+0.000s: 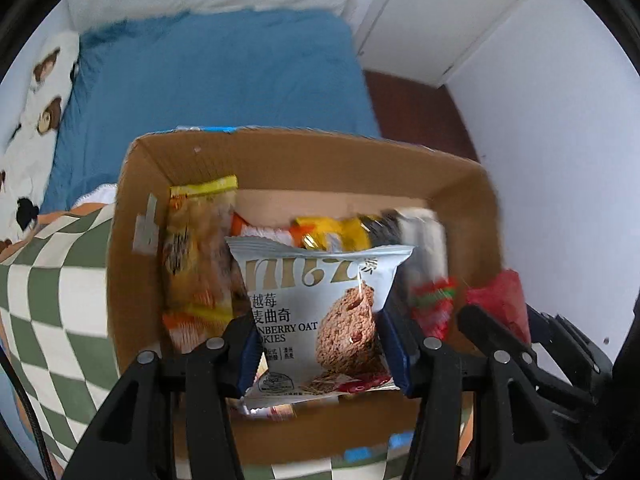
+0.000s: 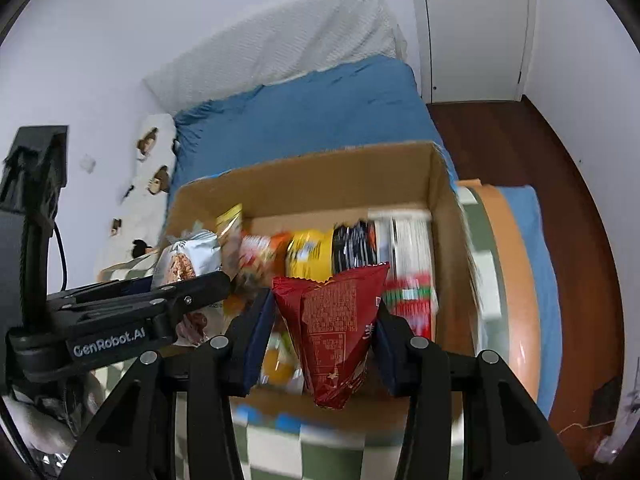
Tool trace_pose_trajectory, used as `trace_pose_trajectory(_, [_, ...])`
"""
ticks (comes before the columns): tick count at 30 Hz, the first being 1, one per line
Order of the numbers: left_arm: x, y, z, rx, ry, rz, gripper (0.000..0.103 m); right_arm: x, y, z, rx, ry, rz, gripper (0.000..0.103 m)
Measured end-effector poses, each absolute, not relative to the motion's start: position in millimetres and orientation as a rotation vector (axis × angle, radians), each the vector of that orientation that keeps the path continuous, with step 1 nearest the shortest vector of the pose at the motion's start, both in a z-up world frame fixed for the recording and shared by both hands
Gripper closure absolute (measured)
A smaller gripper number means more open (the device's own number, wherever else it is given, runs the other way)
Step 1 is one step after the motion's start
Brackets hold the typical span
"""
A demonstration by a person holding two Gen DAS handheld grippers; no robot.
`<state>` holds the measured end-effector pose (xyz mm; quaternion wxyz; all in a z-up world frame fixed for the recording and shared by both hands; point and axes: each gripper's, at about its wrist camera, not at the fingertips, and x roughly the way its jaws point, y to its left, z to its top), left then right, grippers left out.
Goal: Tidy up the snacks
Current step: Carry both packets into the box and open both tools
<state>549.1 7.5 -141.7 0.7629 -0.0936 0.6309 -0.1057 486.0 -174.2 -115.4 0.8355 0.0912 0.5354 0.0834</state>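
**Two snack packets held over the open box**

Much inside the cardboard box is smeared by blur: the tall yellow and orange bag against its left wall cannot be read, and the packets behind it are only patches of orange, yellow, black and white. The near wall of the box is hidden behind the gripper arms in both views.

The left gripper is clamped on a pale grey cookie packet, a pad on each side edge. It shows a brown oat cookie and gold lettering, and hangs above the middle of the box.

The right gripper pinches a red packet printed with small text, its sides squeezed inward, also above the box, just beside the left one.

The box rests on a green and white checked cloth on a bed with a blue sheet.
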Motion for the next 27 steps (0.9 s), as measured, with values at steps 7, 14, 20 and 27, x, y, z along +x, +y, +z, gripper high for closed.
trace_pose_trajectory(7, [607,10,-179,-0.183,1.458,-0.186,0.054,572,-170,-161,0.133,1.221,0.155,0.055])
trace_pose_trajectory(14, [623,9,-196,-0.188,1.497,-0.146,0.015,617,-166,-200,0.113,1.326,0.174,0.029])
trace_pose_trajectory(20, [610,12,-203,-0.165,1.492,-0.129,0.012,621,-175,-217,0.096,1.367,0.13,0.009])
trace_pose_trajectory(27, [578,11,-201,-0.146,1.47,-0.135,0.002,598,-177,-224,0.054,1.389,0.095,0.005])
